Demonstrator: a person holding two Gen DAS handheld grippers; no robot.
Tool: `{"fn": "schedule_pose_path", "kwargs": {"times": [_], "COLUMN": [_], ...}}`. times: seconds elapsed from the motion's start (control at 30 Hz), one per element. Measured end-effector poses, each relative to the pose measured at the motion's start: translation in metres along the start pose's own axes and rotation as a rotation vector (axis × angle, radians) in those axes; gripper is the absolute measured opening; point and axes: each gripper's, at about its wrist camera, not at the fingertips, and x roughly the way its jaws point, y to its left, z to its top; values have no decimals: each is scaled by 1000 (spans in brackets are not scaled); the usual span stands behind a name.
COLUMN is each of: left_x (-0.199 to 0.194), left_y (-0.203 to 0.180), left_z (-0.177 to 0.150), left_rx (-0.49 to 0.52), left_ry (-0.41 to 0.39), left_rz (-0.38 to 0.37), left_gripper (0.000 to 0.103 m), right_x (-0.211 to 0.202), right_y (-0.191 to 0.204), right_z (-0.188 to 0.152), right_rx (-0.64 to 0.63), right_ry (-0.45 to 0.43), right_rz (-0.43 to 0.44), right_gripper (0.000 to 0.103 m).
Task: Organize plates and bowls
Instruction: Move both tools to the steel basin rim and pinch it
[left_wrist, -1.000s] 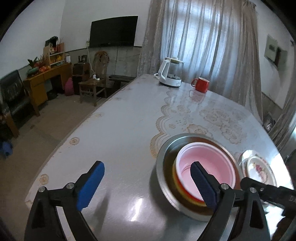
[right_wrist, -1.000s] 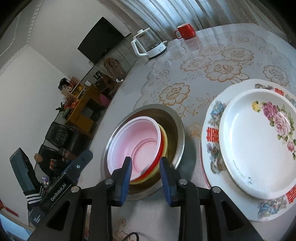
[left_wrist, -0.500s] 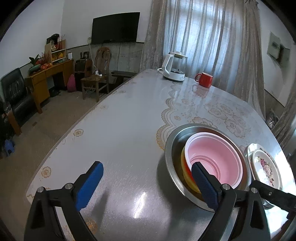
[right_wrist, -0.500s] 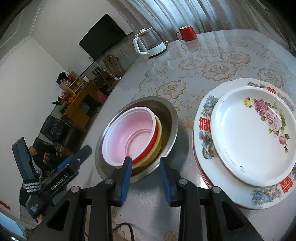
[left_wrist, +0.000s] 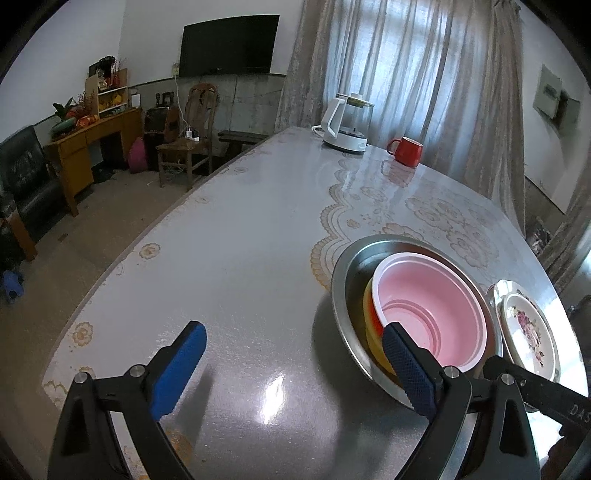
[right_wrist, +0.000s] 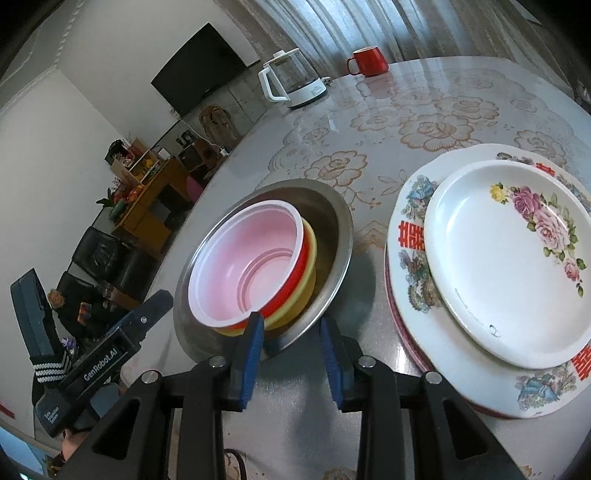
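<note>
A steel bowl (right_wrist: 332, 236) (left_wrist: 343, 280) stands on the table and holds a yellow bowl (right_wrist: 308, 273), a red bowl (right_wrist: 301, 254) and a pink bowl (right_wrist: 251, 251) (left_wrist: 428, 310) nested inside. Right of it lies a plate stack: a small white rose plate (right_wrist: 509, 258) (left_wrist: 528, 328) on a large flowered plate (right_wrist: 410, 236). My right gripper (right_wrist: 291, 332) hovers at the steel bowl's near rim, jaws narrowly apart and empty. My left gripper (left_wrist: 291, 358) is wide open and empty above bare table left of the bowls.
A white kettle (left_wrist: 345, 125) (right_wrist: 291, 81) and a red mug (left_wrist: 406, 149) (right_wrist: 367, 61) stand at the table's far end. The table's left edge (left_wrist: 122, 258) drops to the floor. Chairs, a desk and a sofa stand beyond it.
Both grippers have pulled back and up from the bowl stack, so the bowls and plates show smaller and further away. Nothing on the table moved.
</note>
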Motion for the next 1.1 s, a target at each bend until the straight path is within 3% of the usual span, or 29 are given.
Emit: {"fn": "schedule_pose_path", "kwargs": {"times": [0.33, 0.63, 0.8, 0.9, 1.1], "left_x": [7, 21, 36, 36, 27], "left_y": [5, 5, 4, 6, 1], "left_z": [-2, 15, 16, 13, 9], "left_rx": [-30, -26, -18, -30, 11], "left_ry": [15, 7, 59, 53, 42], "left_rz": [-4, 11, -25, -61, -63], "left_gripper": [97, 95, 72, 66, 58], "right_x": [6, 8, 9, 11, 15], "right_y": [-4, -3, -1, -2, 1], "right_z": [3, 3, 2, 4, 8], "right_rx": [13, 7, -4, -1, -37], "right_ry": [10, 5, 0, 3, -2], "right_rz": [-13, -27, -36, -29, -21], "right_gripper": [31, 31, 30, 30, 23]}}
